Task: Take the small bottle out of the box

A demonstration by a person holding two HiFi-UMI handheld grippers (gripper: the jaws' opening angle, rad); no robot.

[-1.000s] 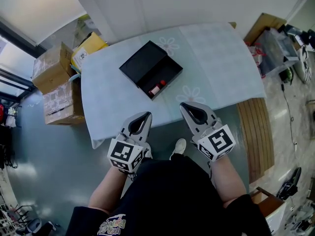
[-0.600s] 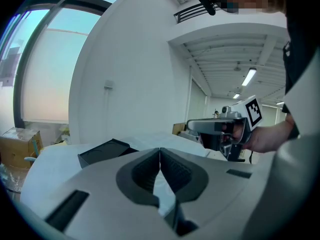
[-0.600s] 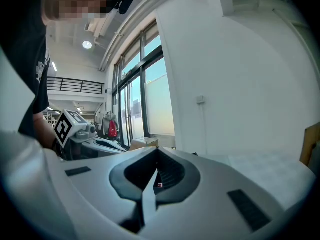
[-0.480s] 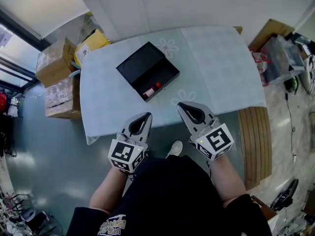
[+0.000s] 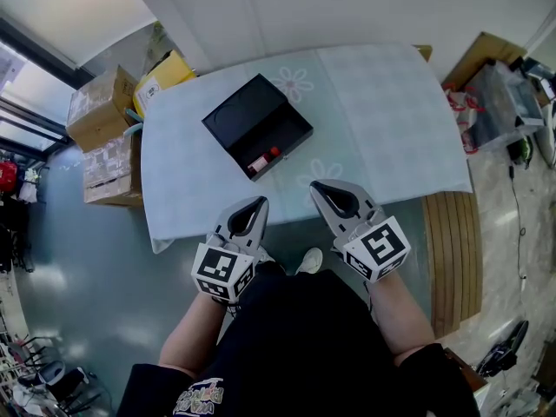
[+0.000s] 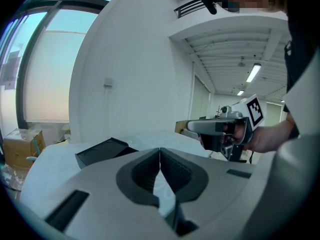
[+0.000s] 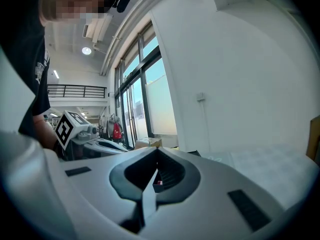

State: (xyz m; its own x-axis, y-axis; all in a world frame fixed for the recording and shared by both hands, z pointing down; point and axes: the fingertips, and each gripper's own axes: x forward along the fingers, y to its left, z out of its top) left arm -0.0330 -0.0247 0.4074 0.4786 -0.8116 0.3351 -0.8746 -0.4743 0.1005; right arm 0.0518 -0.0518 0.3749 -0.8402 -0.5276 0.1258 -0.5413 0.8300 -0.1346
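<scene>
An open black box [image 5: 258, 127] lies on the table [image 5: 382, 111], which wears a pale blue cloth. The small bottle [image 5: 261, 158], with a red part, rests in the box's near compartment. Both grippers hover at the table's near edge, short of the box. My left gripper [image 5: 259, 203] is shut with nothing in it, and the right gripper [image 5: 315, 186] is also shut and empty. In the left gripper view the left gripper [image 6: 160, 149] points toward the box [image 6: 100, 151]. In the right gripper view the right gripper [image 7: 156, 151] frames a speck of the red bottle [image 7: 159, 183].
Cardboard boxes [image 5: 109, 137] and a yellow box [image 5: 162, 80] are stacked on the floor left of the table. A slatted wooden bench [image 5: 450, 250] runs along the right. Bags and clutter [image 5: 495, 94] sit at the far right. A person's shoe [image 5: 310, 261] is under the grippers.
The head view has shifted a little, so the box sits slightly further left in frame. Both grippers stay shut in about the same place.
</scene>
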